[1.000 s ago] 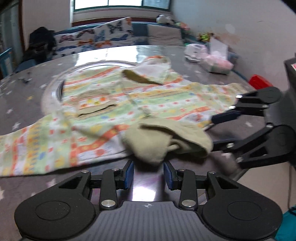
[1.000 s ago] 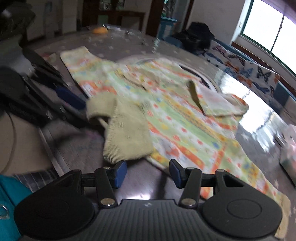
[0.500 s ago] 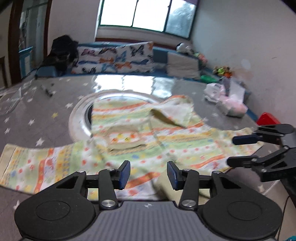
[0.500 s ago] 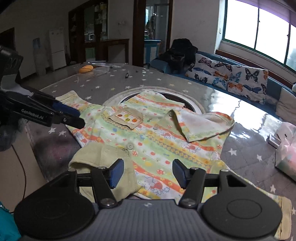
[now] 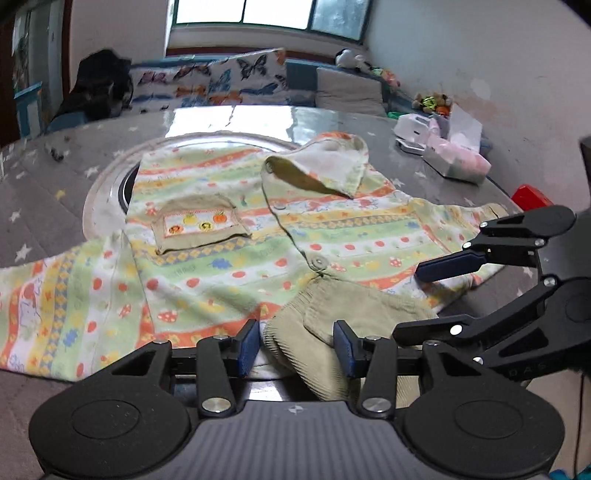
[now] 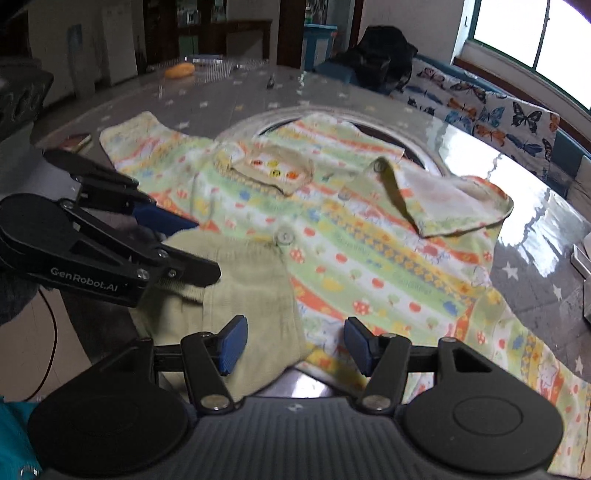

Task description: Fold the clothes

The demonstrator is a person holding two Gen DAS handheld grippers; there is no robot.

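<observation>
Round table [image 5: 37,206], grey top printed with pale stars, glossy where window light strikes it; a glass turntable ring [image 5: 107,177] sits at its centre. Child's shirt [image 5: 229,258], striped green, orange and yellow with fruit and mushroom motifs, lies spread front-up across the table, partly over the ring; one collar flap [image 5: 325,166] is turned back, a chest pocket [image 5: 201,227] lies on the front, and the ribbed olive hem [image 5: 332,317] rests at the near table edge. Left gripper [image 5: 295,345]: jaws apart, blue pads either side of the ribbed hem, not pinching it. Right gripper [image 6: 293,347]: jaws likewise apart, over the hem and lower front of the shirt [image 6: 351,251]. Beyond the shirt: white box and pink packets [image 5: 443,151] on the far right of the table; a red item [image 5: 530,197] just past that edge; an orange object [image 6: 179,70] on the opposite side. Behind the table: window [image 5: 266,14], bench with butterfly-print cushions [image 5: 221,81], dark bag [image 5: 99,88], soft toys [image 5: 432,101], white walls.
</observation>
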